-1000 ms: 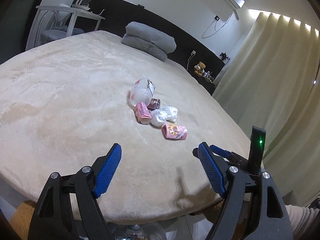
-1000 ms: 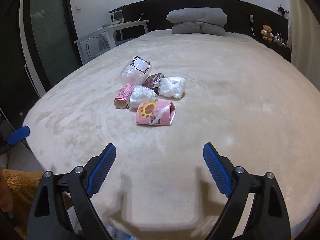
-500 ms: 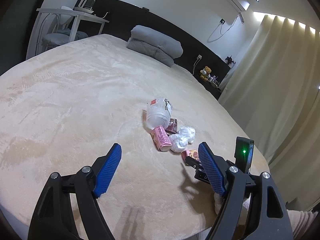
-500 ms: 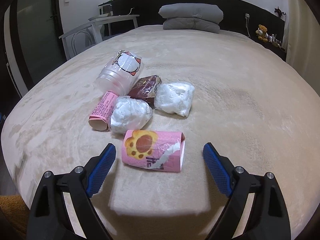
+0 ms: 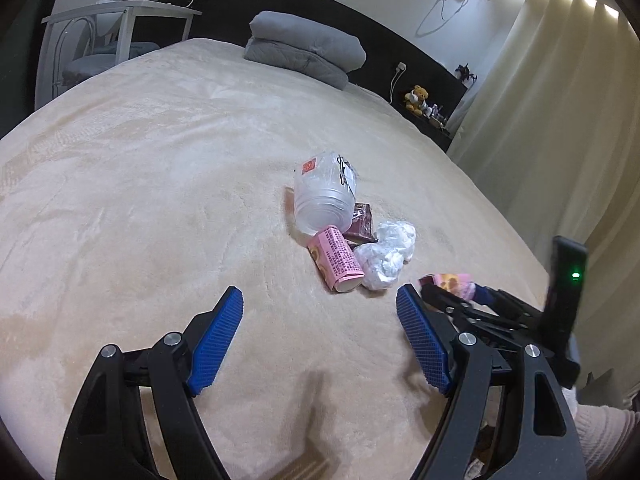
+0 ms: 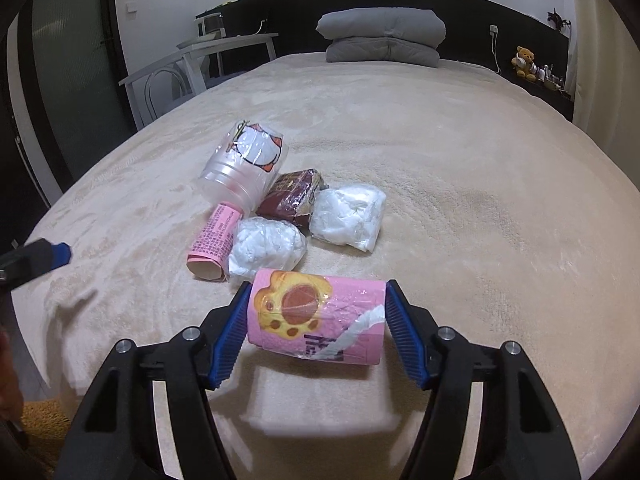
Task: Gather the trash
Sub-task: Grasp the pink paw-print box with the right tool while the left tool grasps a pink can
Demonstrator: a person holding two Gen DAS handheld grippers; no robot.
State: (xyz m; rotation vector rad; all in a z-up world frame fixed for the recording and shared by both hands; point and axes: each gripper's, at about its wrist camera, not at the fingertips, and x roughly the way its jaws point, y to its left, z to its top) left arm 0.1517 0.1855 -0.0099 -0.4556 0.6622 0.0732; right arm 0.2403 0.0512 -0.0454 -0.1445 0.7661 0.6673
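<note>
Right gripper (image 6: 316, 320) clamps the pink paw-print pack (image 6: 316, 316) end-to-end, long axis crosswise between its pads, lifted just off the bed (image 6: 480, 200); left gripper (image 5: 320, 340) is open and empty, remaining pile just ahead-right.

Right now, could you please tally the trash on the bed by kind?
Pink paw-print packs: 1, between the fingers of the right hand-held gripper
Pink printed tubes: 1
Crumpled white wads: 2
Clear plastic cups: 1
Dark red wrappers: 1
Total: 6
</note>
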